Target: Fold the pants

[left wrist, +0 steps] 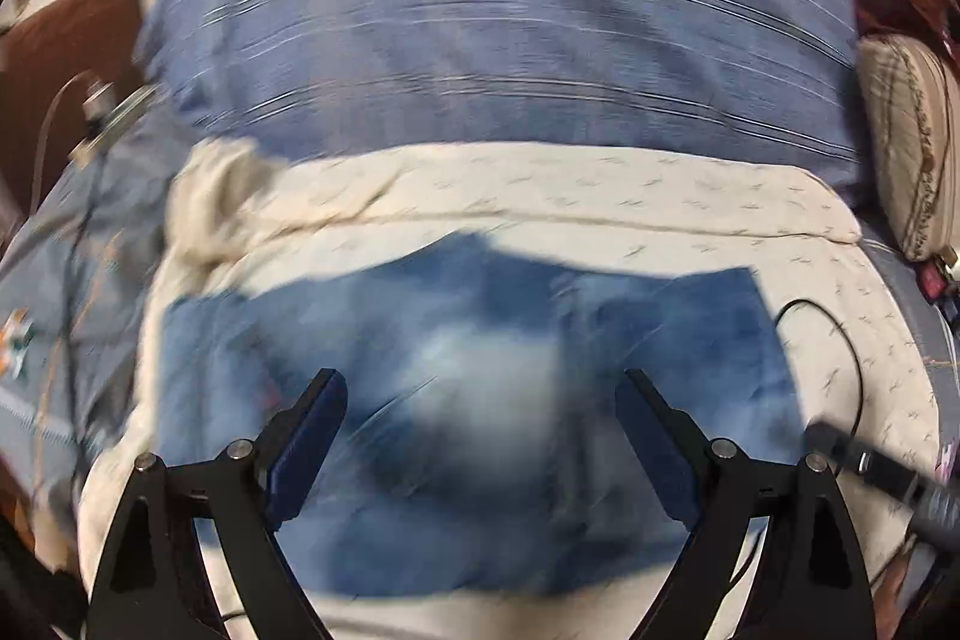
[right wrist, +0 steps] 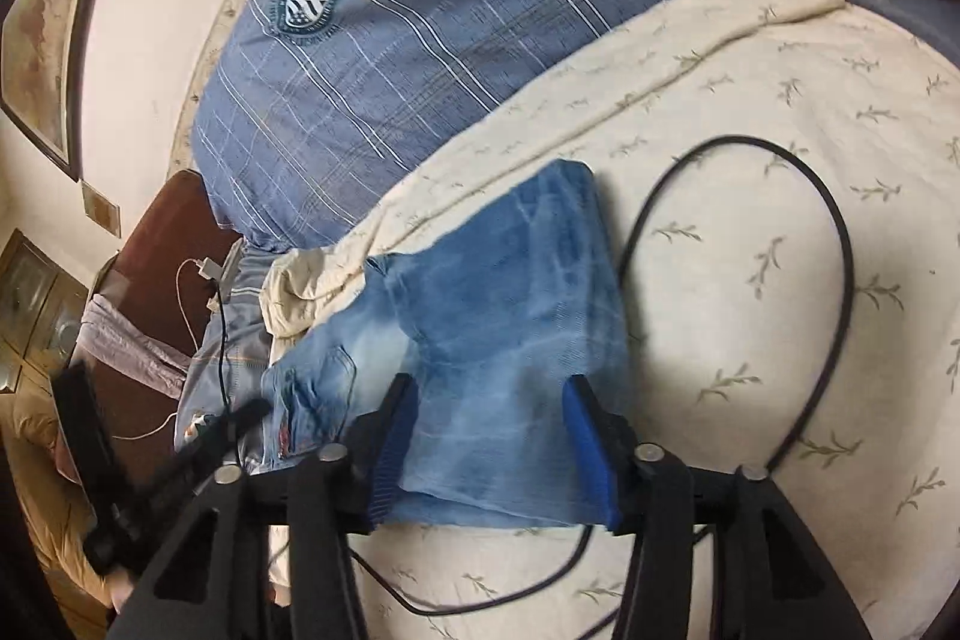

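Note:
Faded blue denim pants [left wrist: 480,430] lie folded into a compact rectangle on a cream leaf-print blanket [left wrist: 600,196]. The left wrist view is motion-blurred. My left gripper [left wrist: 483,388] hovers over the middle of the pants with its jaws wide open and empty. In the right wrist view the pants [right wrist: 498,310] lie flat with a pocket at their left end. My right gripper [right wrist: 489,388] is open, its blue pads [right wrist: 591,451] straddling the near edge of the pants without pinching cloth.
A blue striped pillow [right wrist: 420,40] with a crest lies behind the blanket [right wrist: 780,160]. A black cable [right wrist: 840,244] loops over the blanket right of the pants. A brown headboard [right wrist: 174,250], a charger and a patterned bag [left wrist: 906,148] sit at the sides.

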{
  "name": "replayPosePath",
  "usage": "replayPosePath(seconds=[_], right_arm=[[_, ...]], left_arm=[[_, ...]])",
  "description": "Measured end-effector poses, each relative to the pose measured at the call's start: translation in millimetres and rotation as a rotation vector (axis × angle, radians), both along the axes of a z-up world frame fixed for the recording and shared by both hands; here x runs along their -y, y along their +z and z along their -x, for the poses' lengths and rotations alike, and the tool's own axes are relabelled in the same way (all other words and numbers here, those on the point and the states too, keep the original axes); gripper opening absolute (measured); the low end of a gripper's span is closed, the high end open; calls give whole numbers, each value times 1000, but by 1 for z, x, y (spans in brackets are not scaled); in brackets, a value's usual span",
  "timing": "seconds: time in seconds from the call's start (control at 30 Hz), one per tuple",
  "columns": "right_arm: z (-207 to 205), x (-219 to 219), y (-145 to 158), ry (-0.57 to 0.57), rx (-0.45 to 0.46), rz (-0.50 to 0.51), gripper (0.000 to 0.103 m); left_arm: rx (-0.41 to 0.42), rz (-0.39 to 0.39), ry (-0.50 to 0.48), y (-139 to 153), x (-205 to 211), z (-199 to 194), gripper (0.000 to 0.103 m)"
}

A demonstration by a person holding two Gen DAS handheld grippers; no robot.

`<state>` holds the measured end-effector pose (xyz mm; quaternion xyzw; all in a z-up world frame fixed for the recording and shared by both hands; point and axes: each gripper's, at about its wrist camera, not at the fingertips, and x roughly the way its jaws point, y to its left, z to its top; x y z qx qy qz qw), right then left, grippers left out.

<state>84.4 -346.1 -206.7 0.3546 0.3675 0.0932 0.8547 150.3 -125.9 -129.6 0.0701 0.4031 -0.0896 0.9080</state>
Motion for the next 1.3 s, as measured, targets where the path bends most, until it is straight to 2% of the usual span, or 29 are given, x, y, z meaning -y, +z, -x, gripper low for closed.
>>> replayPosePath(seconds=[0.13,0.23,0.33,0.4,0.43,0.5,0.6,0.7,0.83,0.97,1.03,1.1,1.13,1.2,1.3], right_arm=[[-1,4,-2,16,16,-39,48],[-8,6,-7,30,5,-62,48],[-9,7,-8,54,17,-50,48],[-12,1,-13,84,4,-28,48],[-15,-2,-18,101,-20,-16,48],[-21,-8,-30,122,-72,22,47],[-23,-11,-31,134,-67,48,43],[-21,-7,-31,120,-66,15,43],[-17,0,-15,72,14,-16,43],[-24,-4,-6,23,64,-14,43],[-36,-11,-9,14,46,-4,43],[-50,-23,-21,5,-23,47,43],[-54,-29,-29,11,-66,61,44],[-55,-32,-28,-20,-49,71,44],[-52,-37,-25,-33,-43,84,44]], left_arm=[[-11,-58,-56,-11,40,-33,91],[-31,-121,-34,-28,57,-57,91],[-97,-217,-2,-61,65,-81,90],[-131,-202,2,-78,62,-87,92],[-102,-169,9,-79,58,-85,92],[-92,-167,-2,-79,57,-83,92],[-120,-144,-9,-74,51,-85,92],[-96,-105,-5,-59,37,-73,92],[-47,-131,-25,-46,11,-36,92],[-110,-144,-32,-63,-6,-10,92],[-140,-171,-42,-80,-6,1,92],[-115,-174,-47,-82,-7,10,92],[-121,-175,-46,-80,-7,12,92],[-126,-157,-41,-71,-12,14,92],[-37,-145,-17,-41,-33,29,92]])
